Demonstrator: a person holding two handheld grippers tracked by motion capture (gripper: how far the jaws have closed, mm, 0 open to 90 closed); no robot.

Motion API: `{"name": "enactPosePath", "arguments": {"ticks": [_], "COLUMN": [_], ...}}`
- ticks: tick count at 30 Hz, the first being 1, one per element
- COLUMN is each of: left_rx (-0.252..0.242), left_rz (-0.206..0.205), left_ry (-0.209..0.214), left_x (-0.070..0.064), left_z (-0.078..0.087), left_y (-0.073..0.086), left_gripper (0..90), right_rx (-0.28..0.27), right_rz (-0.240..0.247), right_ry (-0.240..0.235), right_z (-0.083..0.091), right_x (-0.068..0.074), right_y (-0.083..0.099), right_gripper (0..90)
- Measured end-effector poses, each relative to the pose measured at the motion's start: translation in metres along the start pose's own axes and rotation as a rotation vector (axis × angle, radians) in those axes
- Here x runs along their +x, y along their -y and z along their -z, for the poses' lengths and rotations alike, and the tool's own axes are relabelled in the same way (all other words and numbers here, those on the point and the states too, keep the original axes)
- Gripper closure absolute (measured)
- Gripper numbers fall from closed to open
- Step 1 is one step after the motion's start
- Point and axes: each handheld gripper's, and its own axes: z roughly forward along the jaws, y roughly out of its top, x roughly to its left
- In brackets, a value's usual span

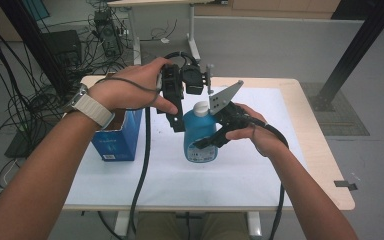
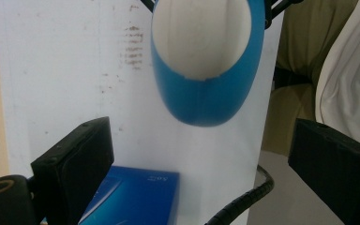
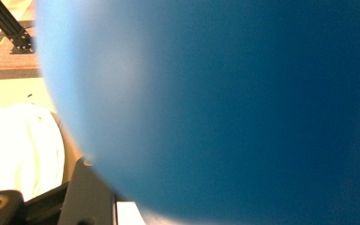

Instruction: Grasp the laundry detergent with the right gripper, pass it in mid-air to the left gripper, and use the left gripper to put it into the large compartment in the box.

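Hand-held gripper on the right (image 1: 215, 137) pinches the blue bottle (image 1: 200, 135) at centre frame.
Left hand-held gripper (image 1: 177, 122), jaws spread, hovers beside the white cap (image 1: 200, 107); a misjudged close could tip the bottle.

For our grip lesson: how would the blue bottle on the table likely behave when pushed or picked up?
The blue bottle stands tall and narrow, so a high push would probably tip it. Its smooth, rounded plastic sides look slippery, so it may slide in the right claw at its body. It seems rigid rather than floppy.
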Motion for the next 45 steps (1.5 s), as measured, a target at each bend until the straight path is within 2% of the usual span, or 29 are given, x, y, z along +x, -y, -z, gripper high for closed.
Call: {"name": "enactPosePath", "arguments": {"ticks": [13,28,45], "left_rx": [0.003,0.013,0.005], "left_rz": [-0.003,-0.001,0.006], "left_ry": [0.001,0.008,0.009], "left_x": [0.000,0.000,0.001], "left_z": [0.000,-0.004,-0.006], "left_y": [-0.008,-0.014,-0.012], "left_gripper": [7.4,7.4,7.9], "right_rx": [0.010,0.006,0.016], "right_rz": [0.012,0.012,0.012], "right_ry": [-0.012,-0.016,-0.028], "right_z": [-0.012,-0.015,-0.018], "right_x": [0.000,0.001,0.000], "right_y": [-0.010,-0.016,-0.017], "right_gripper": [43.5,43.5,43.5]}}
